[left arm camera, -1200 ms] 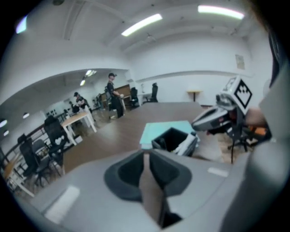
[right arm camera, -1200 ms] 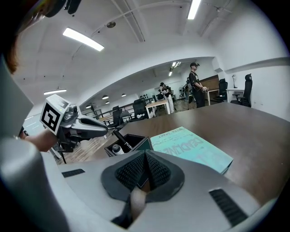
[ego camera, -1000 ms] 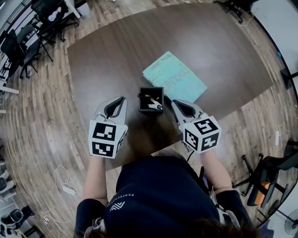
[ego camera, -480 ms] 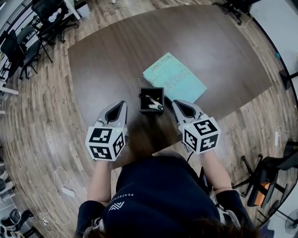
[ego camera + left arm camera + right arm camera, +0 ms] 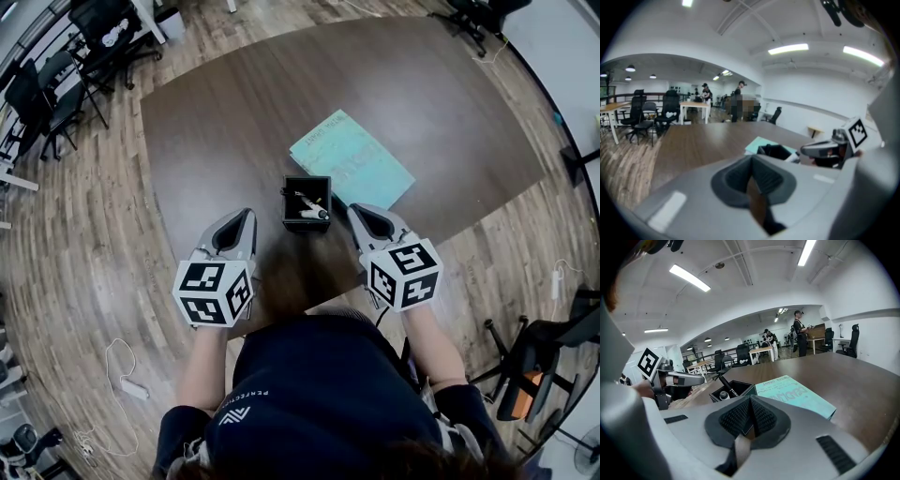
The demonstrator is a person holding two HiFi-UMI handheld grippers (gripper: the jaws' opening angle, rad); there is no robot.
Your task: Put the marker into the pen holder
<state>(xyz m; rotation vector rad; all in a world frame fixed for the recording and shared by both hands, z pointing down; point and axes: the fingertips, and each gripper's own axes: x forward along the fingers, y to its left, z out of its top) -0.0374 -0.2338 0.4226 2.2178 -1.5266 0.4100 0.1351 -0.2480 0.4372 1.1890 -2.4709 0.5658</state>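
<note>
Closest in, the person's dark shirt (image 5: pixel 319 394) filled the bottom of the head view, both forearms reaching out over the near table edge. The left gripper (image 5: pixel 244 216) sat low on the left with its jaws pressed fully together and nothing between them; its own view showed the pads (image 5: pixel 740 176) meeting over bare tabletop. The right gripper (image 5: pixel 355 211) mirrored it on the other side, jaws closed too, pads (image 5: pixel 759 418) touching and empty. Between the two tips, just beyond them, stood the black square pen holder (image 5: pixel 306 202) on the dark wooden table (image 5: pixel 225 112). And there was the marker (image 5: pixel 310 213), inside the holder, leaning at a tilt against its wall, touched by neither gripper. Just behind and to the right of the holder lay a teal printed sheet (image 5: pixel 352 159), flat on the table. Farther off, past the table's far left corner, office chairs (image 5: pixel 42 94) stood on the plank floor.
</note>
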